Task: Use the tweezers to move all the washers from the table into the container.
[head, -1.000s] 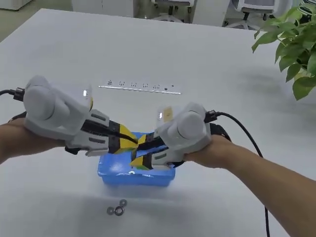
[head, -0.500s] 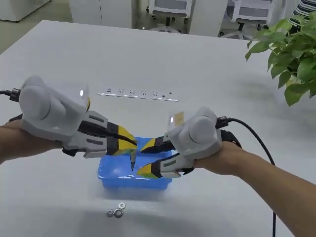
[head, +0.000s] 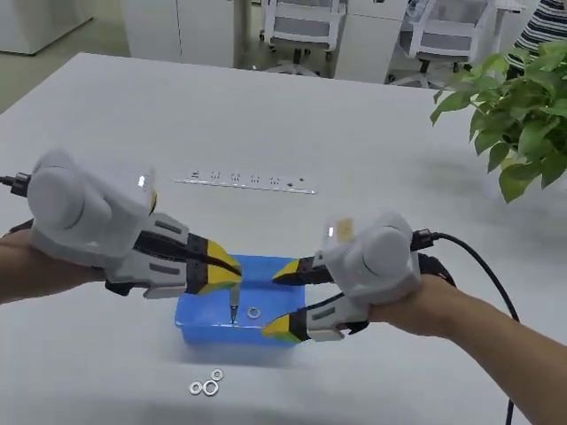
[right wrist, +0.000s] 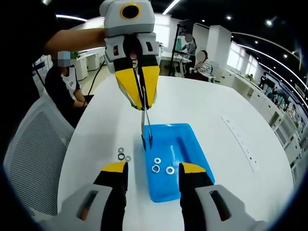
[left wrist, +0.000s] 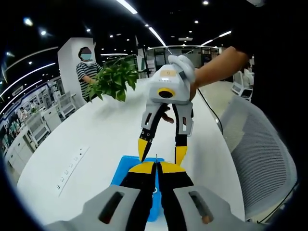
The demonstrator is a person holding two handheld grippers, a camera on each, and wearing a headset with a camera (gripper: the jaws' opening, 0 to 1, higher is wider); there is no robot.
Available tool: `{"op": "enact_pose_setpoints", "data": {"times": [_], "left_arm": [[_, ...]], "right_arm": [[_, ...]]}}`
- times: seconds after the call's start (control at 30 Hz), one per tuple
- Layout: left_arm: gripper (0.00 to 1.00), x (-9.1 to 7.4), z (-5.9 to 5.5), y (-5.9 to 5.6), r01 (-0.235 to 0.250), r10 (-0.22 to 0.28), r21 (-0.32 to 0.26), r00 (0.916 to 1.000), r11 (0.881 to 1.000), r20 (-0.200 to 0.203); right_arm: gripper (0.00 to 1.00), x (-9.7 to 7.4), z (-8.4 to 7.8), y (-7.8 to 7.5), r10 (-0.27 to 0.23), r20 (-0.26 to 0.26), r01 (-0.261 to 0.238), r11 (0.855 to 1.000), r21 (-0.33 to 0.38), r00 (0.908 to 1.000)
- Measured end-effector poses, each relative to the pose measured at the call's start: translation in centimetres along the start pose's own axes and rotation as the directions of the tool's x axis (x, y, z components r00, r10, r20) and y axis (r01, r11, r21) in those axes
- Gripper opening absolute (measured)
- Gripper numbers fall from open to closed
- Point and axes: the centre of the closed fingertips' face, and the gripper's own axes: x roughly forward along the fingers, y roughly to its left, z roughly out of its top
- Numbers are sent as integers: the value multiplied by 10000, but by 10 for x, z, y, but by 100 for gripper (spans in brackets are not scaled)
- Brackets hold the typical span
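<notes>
My left gripper (head: 232, 273) is shut on thin metal tweezers (head: 234, 301), which point down into the blue container (head: 202, 312). In the right gripper view the tweezers (right wrist: 145, 120) hang from the left gripper (right wrist: 137, 91) with their tips at the container's (right wrist: 185, 144) near rim. Three washers (right wrist: 161, 166) lie inside it, and three more washers (right wrist: 122, 154) lie on the table beside it, seen in the head view in front of the container as washers (head: 206, 386). My right gripper (head: 279, 303) stands open at the container's right side, holding nothing; its own view shows the right gripper (right wrist: 154, 168) with jaws spread.
A white power strip (head: 245, 181) lies farther back on the table. A potted plant (head: 514, 115) stands at the right edge. A black cable (head: 478, 266) trails from the right gripper. Office chairs stand beyond the table, and seated people show in the gripper views.
My right gripper has drawn away from the left one to the right, its jaws now apart. The tweezers stay in the left gripper, pointing down into the container. The camera has shifted.
</notes>
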Motion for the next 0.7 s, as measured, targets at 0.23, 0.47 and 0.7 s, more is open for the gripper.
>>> {"op": "enact_pose_setpoints", "data": {"times": [0.23, 0.47, 0.7], "left_arm": [[6, 0, -4, -9, 27, -26, 81, 9999, 10000, -107], [6, 3, -9, -18, 102, -102, -6, 9999, 9999, -85], [6, 6, -17, -24, 156, -157, -59, 9997, 9999, -186]], "right_arm": [[50, -5, -4, 5, -132, -9, 132, 9998, 128, 9999], [55, -9, -9, 10, -197, 16, 197, 9994, 294, 9998], [60, -14, -15, 13, -349, 79, 345, 9982, 494, 9994]]}}
